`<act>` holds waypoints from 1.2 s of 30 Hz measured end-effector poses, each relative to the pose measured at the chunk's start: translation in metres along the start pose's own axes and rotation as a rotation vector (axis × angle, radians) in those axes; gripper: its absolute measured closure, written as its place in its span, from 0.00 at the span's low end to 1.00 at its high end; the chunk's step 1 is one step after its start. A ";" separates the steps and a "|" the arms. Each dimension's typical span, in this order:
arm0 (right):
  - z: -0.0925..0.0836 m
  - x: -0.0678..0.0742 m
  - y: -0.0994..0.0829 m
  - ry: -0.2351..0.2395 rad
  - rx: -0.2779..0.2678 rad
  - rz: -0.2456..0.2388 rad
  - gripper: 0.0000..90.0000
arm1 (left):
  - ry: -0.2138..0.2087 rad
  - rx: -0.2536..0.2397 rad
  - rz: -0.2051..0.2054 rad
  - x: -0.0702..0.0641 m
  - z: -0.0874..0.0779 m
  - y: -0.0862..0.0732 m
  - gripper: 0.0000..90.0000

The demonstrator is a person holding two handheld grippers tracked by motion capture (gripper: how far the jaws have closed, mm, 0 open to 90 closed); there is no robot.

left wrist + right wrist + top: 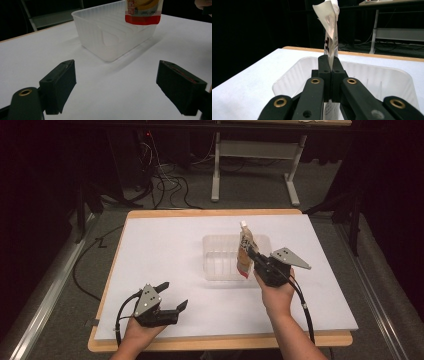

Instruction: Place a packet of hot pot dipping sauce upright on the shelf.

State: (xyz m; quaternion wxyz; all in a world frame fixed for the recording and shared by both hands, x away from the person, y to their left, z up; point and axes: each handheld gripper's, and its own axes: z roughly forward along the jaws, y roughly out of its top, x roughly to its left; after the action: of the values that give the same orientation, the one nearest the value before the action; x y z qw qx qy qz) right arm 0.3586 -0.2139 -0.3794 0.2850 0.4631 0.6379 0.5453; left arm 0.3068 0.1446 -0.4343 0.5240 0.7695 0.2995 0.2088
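So the right gripper (256, 258) has its jaws clamped tight on a pouch (244, 251), pinching it flat by the side edge, and it's hanging upright over the near right part of the clear tub (215, 251). In the left gripper view the pouch's bottom edge looks level with the tub rim or just above it, so it isn't in yet.

The left gripper (170, 296) sits near the front of the table (150, 227) with jaws wide open, holding nothing.

What could go wrong, I'd guess: the pouch is floppy and only held by a thin edge, so it could swing and catch the rim on the way down. The tub looks light too, so a bump might slide it, with nothing bracing it.
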 end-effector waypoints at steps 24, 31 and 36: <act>0.031 -0.010 0.005 -0.040 0.023 0.019 1.00 | -0.006 -0.003 0.001 0.000 0.000 0.000 0.18; 0.042 -0.013 0.004 -0.056 0.032 0.014 1.00 | -0.010 -0.002 0.002 0.000 0.001 0.000 0.18; 0.048 -0.016 0.003 -0.068 0.028 0.017 1.00 | -0.011 -0.002 0.001 0.000 0.001 0.000 0.18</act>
State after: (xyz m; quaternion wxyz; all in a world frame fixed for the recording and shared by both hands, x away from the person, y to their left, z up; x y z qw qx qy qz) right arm 0.4079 -0.2074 -0.3901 0.2951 0.4906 0.6316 0.5227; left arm 0.3072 0.1443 -0.4349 0.5262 0.7703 0.2960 0.2053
